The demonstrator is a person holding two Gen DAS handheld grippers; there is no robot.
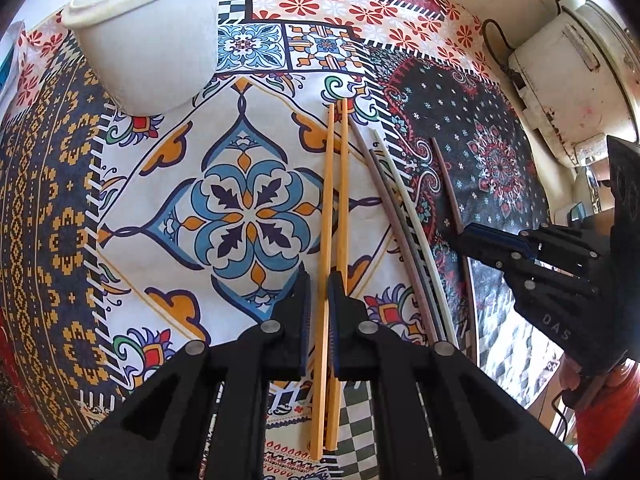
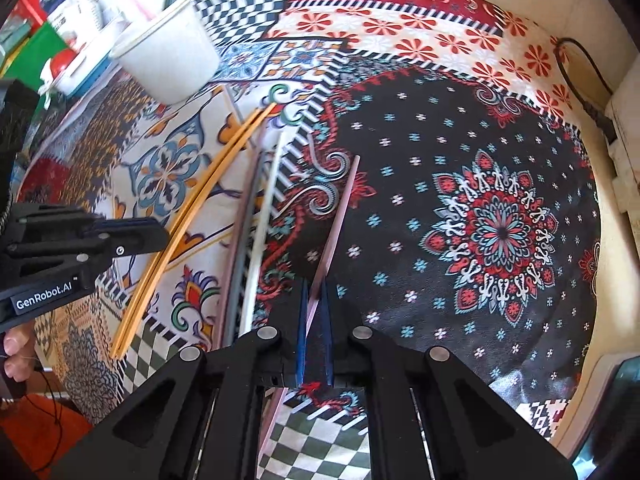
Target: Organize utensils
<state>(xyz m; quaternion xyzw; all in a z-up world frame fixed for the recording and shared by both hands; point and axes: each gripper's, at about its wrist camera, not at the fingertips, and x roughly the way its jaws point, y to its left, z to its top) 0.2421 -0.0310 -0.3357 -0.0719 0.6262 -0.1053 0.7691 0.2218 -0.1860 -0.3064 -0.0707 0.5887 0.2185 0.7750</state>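
Note:
Two orange chopsticks [image 1: 329,200] lie side by side on the patterned tablecloth [image 1: 248,216]. My left gripper [image 1: 320,288] points down over them, shut on the left orange chopstick; the other runs under its right finger. A pink chopstick [image 2: 340,220] lies on the dark part of the cloth, and my right gripper [image 2: 316,294] is shut on it near its lower half. The left wrist view shows the right gripper [image 1: 464,236] on that same chopstick [image 1: 444,176]. In the right wrist view the left gripper [image 2: 160,234] sits beside the orange pair [image 2: 200,200].
Two grey chopsticks [image 1: 386,200] and a white chopstick [image 1: 408,200] lie between the two grippers. A white cup [image 1: 152,48] stands at the far left of the cloth. A worn rice cooker [image 1: 560,92] with its black cable [image 2: 580,80] sits at the right edge.

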